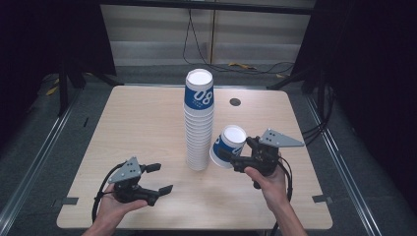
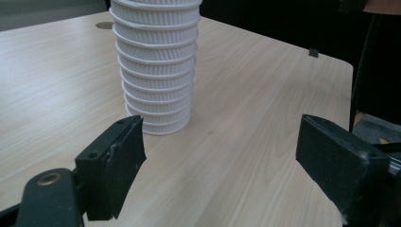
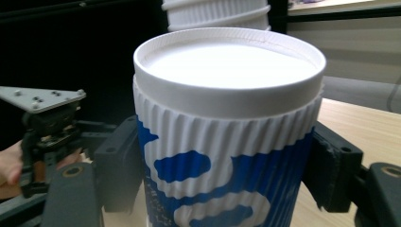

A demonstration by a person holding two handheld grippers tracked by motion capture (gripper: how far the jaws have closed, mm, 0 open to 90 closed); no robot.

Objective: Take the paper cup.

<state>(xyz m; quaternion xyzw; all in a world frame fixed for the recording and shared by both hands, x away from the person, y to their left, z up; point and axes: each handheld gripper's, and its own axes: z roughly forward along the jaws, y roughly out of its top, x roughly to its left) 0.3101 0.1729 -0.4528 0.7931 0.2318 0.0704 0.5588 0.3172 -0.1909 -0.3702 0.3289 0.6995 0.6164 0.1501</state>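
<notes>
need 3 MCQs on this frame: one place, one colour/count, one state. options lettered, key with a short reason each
1. Where is the single cup relative to the cup stack?
A. on top of it
B. to its right, between the right hand-held gripper's jaws
C. at the table's far left edge

2. What colours is the single cup?
A. red and black
B. plain green
C. blue and white

3. How does the left hand-held gripper stand?
A. open, holding nothing
B. shut on a cup
C. shut on the stack

Key: 1 B, the high view shows the right hand-held gripper clamping it beside the stack. 2 C, blue pattern, white rim. 3 A, its jaws stand wide apart, short of the stack, over the table.
</notes>
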